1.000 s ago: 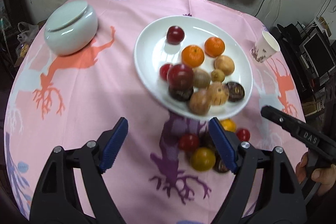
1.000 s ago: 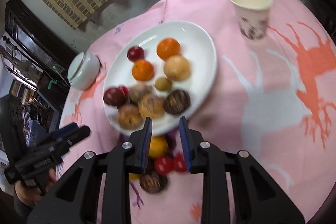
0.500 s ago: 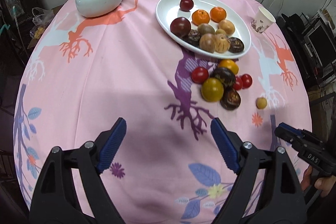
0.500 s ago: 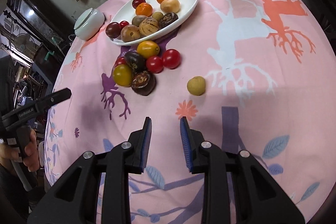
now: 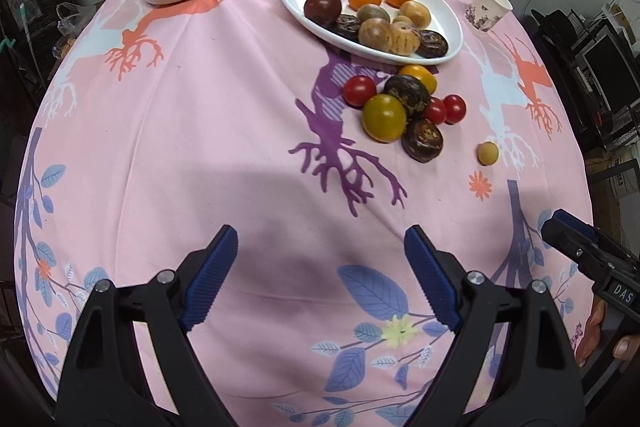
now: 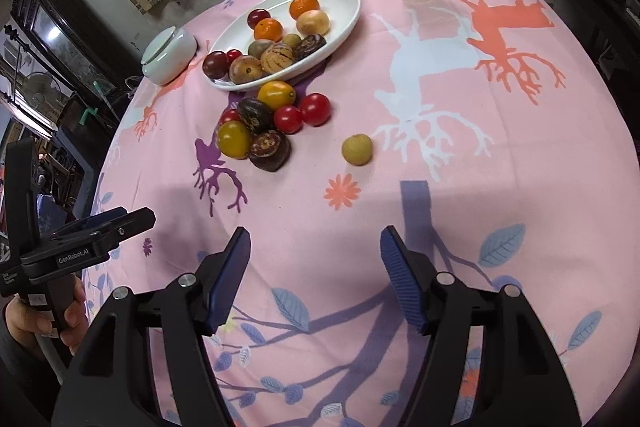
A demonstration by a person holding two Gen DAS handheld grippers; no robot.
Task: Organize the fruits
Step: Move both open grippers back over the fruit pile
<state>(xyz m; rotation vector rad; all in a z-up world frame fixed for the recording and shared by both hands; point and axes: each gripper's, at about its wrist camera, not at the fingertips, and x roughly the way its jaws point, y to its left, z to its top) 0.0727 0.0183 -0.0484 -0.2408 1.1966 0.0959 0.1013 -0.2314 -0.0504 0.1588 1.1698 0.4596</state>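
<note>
Loose fruits beside plate, well beyond both opening, empty claws.

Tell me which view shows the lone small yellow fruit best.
The right wrist view: the small yellow fruit sits near centre, large and unobstructed. The left wrist view shows it smaller, toward the right edge, also unobstructed, apart from the pile.

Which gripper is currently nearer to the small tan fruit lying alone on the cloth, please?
Right. The small tan fruit lies just ahead of the right gripper; the left gripper sits farther off, with the fruit ahead to its right.
</note>
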